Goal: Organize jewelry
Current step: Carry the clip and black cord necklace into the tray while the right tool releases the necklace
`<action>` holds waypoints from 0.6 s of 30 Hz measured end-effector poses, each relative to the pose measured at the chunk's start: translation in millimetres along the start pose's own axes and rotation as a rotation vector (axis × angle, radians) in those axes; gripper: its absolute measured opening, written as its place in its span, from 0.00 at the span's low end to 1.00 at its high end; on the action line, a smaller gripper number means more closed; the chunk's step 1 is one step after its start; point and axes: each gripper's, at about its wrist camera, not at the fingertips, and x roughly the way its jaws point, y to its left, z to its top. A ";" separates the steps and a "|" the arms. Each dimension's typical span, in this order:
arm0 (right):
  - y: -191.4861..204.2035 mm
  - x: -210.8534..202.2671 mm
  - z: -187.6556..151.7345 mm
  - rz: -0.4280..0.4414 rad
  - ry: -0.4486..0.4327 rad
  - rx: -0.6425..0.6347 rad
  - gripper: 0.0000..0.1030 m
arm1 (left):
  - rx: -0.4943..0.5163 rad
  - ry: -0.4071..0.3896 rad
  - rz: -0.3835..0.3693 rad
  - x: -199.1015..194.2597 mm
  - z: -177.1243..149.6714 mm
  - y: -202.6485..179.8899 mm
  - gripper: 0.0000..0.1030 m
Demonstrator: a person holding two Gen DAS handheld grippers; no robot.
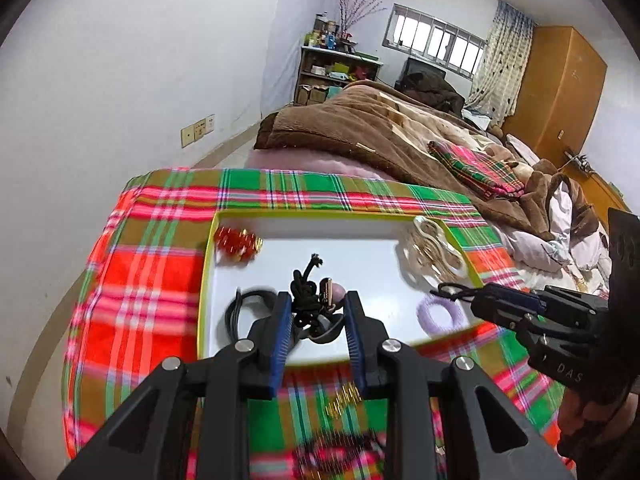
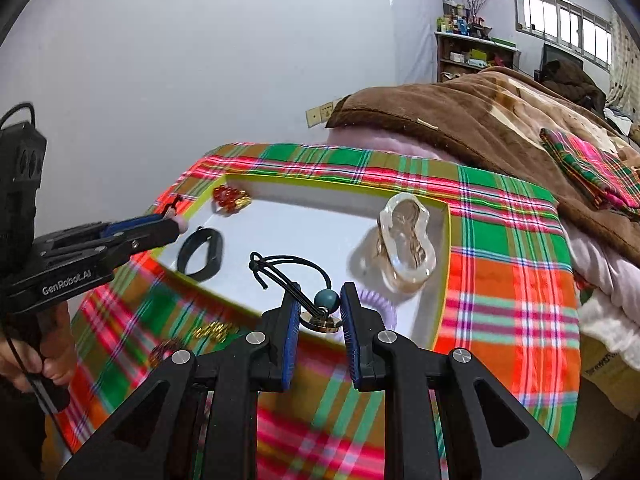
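In the lower centre of both frames, each claw is narrowed around limp, light jewelry above the tray (image 2: 442, 248): left claw (image 1: 316, 312) grips a knotted black cord (image 1: 306, 296), right claw (image 2: 320, 312) a beaded black cord (image 2: 327, 300), best held at knot or bead.

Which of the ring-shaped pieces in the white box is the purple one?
The fuzzy lilac hair tie near the box's front right corner. The black band and red bead bracelet lie on the left.
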 end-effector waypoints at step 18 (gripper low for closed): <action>-10.2 69.5 10.3 -0.047 0.114 0.004 0.20 | 0.004 0.113 -0.017 86.9 31.6 22.7 0.27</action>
